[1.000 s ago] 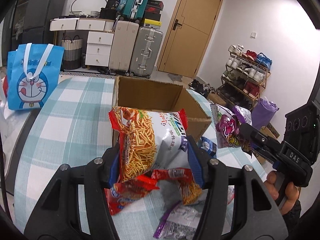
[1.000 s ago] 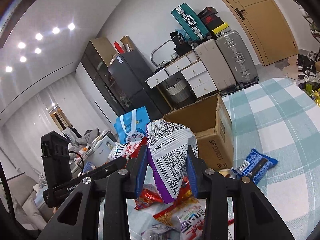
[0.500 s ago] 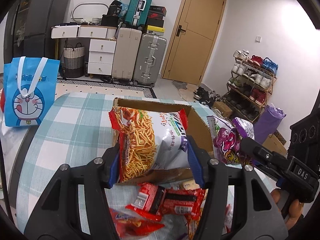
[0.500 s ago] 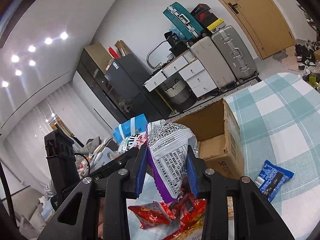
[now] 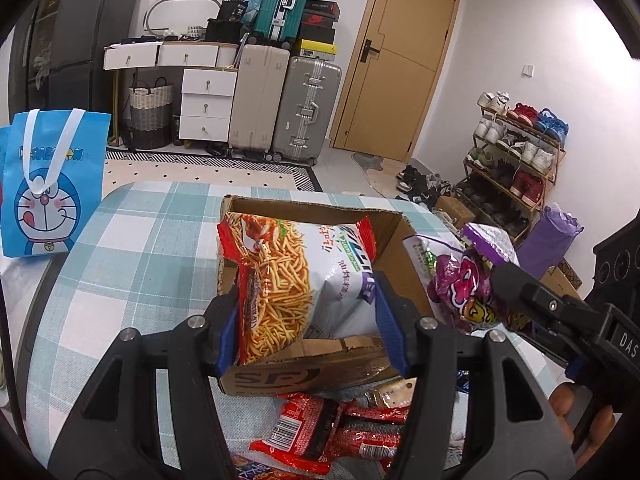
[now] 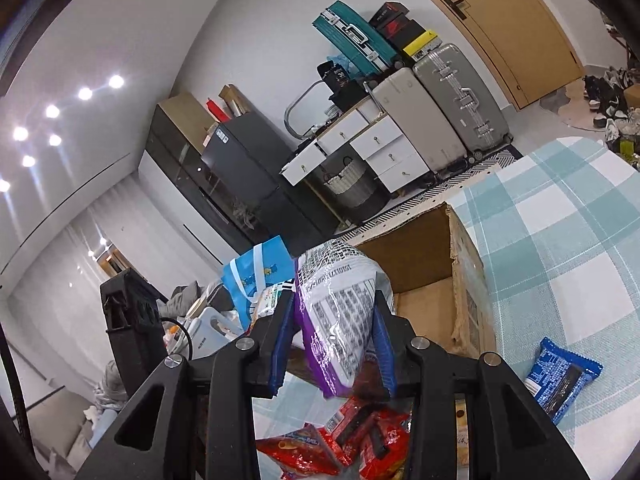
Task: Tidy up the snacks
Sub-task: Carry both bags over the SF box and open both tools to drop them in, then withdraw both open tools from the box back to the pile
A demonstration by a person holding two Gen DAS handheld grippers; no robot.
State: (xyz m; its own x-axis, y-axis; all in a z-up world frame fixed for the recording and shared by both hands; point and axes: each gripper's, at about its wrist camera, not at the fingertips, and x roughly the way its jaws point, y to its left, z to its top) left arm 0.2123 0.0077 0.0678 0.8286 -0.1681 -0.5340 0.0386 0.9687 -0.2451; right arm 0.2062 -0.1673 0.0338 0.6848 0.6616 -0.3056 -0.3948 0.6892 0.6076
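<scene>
My left gripper (image 5: 310, 320) is shut on a red-and-white bag of stick snacks (image 5: 296, 280), holding it over the open cardboard box (image 5: 304, 372) on the checked tablecloth. In the right wrist view my right gripper (image 6: 334, 344) is shut on a purple-and-white snack bag (image 6: 340, 312), just beside the box (image 6: 468, 300) at its near corner. The left wrist view shows that same purple bag (image 5: 468, 280) and the right gripper (image 5: 490, 294) at the box's right side. Red snack packs (image 5: 332, 436) lie on the cloth in front of the box.
A blue snack pack (image 6: 560, 376) lies on the cloth right of the box. A blue cartoon tote bag (image 5: 48, 188) stands at the table's left edge. Behind the table are suitcases (image 5: 304, 108), white drawers (image 5: 206, 104) and a shoe rack (image 5: 516, 160).
Both grippers have carried their bags forward toward the box. The stick-snack bag now hangs over the box opening, and the purple bag has come up beside the box.
</scene>
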